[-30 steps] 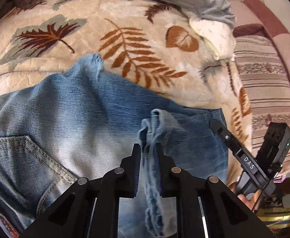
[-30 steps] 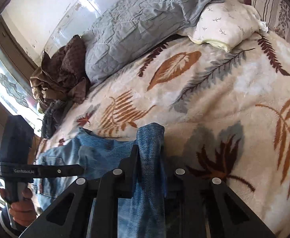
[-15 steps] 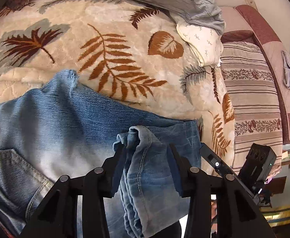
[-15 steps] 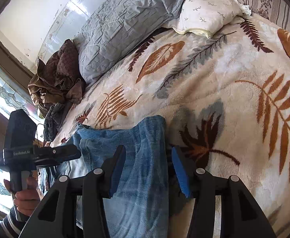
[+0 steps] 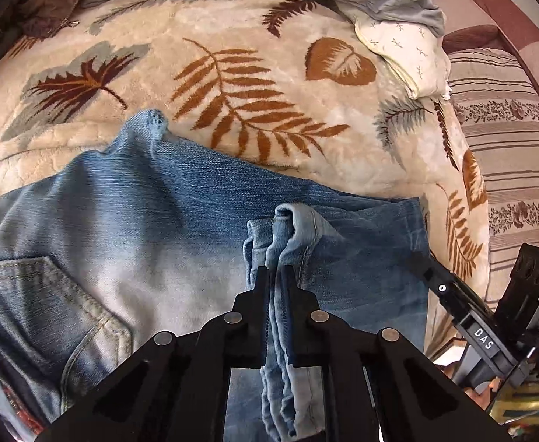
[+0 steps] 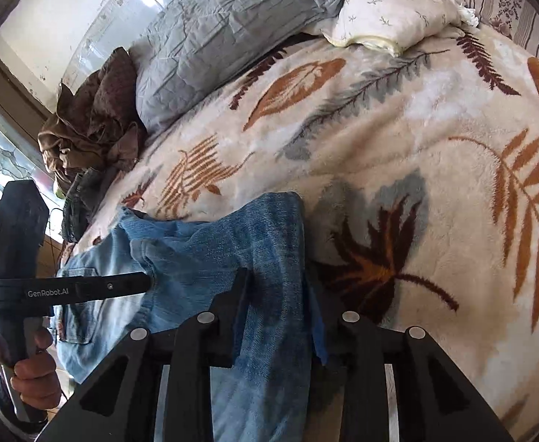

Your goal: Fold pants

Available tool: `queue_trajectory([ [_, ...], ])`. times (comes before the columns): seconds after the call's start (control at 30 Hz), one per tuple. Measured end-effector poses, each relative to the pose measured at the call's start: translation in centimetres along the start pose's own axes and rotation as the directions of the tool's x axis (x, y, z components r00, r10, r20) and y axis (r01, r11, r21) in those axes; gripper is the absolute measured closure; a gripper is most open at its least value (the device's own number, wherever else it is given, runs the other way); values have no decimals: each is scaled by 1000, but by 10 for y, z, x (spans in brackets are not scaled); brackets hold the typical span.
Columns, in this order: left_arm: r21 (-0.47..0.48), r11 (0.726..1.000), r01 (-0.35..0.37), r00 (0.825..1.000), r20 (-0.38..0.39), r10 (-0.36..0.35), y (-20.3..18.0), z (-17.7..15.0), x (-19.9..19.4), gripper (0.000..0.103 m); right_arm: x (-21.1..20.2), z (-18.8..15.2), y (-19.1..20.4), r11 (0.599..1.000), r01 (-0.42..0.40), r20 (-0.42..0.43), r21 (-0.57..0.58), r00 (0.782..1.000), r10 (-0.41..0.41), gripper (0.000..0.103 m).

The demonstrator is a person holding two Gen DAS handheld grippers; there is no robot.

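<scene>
**Both tools clamped on the jeans over the leaf-print bed**

The left tool point(image 5: 277, 272) points forward and down over the jeans point(image 5: 151, 228), its two black fingers drawn narrow and pinching a bunched roll of hem and seam that rises between them. In the right wrist view a bare hand point(image 6: 26, 364) grips the left tool's handle at the frame's lower left, the body held level and reaching toward the denim.

The right tool point(image 6: 280, 294) lies low over the jeans edge nearest the dark maple leaf on the blanket point(image 6: 380, 129). A folded band of denim fills the gap between its fingers and drapes back over the tool; the fingers press against the cloth on both sides.

The jeans lie spread on the blanket, a back pocket showing at the waist end, below the orange fern print. A grey quilt point(image 6: 214, 37) and a white pillow point(image 6: 391, 11) sit beyond the fern.

Readable writing: "GenRobot.AI" on the left tool's side; "DAS" on the right tool's body in the left wrist view.
</scene>
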State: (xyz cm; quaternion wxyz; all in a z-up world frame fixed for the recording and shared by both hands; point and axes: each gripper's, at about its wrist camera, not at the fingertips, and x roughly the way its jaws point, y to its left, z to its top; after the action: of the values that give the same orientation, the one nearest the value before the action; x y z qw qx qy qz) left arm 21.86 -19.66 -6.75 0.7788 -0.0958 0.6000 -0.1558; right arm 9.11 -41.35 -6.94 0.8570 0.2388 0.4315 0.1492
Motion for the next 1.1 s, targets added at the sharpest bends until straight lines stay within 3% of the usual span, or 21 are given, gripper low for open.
queue_trajectory([
  [0.07,8,999,36,999,1,-36,3,-14,-13,96,-21,-9,0,1000,-17,22,3,1000,17,55],
  [0.17,-5,988,153,987,-44,-153,6,-43,-21,91,-46,-33,1,997,-70,60,12,996,69,54],
  [0.2,8,987,160,986,-57,-159,5,-52,-19,89,-51,-42,3,997,-81,70,5,994,80,54],
  [0.27,77,989,123,990,-77,-117,-1,-72,-9,86,-47,-63,8,999,-45,44,-27,998,46,54],
  [0.33,144,988,49,998,-47,-43,-5,-87,3,86,-26,-82,9,997,34,-39,-67,999,-37,55],
  [0.43,168,985,36,999,-3,-36,-8,-93,-2,86,-28,-91,18,986,94,13,-138,996,-93,56],
  [0.53,133,987,86,996,-24,-84,2,-96,-8,85,-36,-84,27,986,117,14,-121,993,-116,54],
  [0.67,102,987,121,993,-4,-121,20,-98,-29,84,-56,-81,46,978,151,77,-143,987,-141,53],
  [0.77,114,989,91,994,46,-97,37,-99,-56,83,-63,-83,72,973,146,111,-180,986,-128,39],
  [0.9,59,993,99,989,106,-104,75,-99,-95,77,-46,-88,123,945,130,98,-301,990,-105,37],
  [1.1,-100,991,85,966,250,-57,169,-107,-160,66,6,-118,209,874,55,3,-482,998,-61,34],
])
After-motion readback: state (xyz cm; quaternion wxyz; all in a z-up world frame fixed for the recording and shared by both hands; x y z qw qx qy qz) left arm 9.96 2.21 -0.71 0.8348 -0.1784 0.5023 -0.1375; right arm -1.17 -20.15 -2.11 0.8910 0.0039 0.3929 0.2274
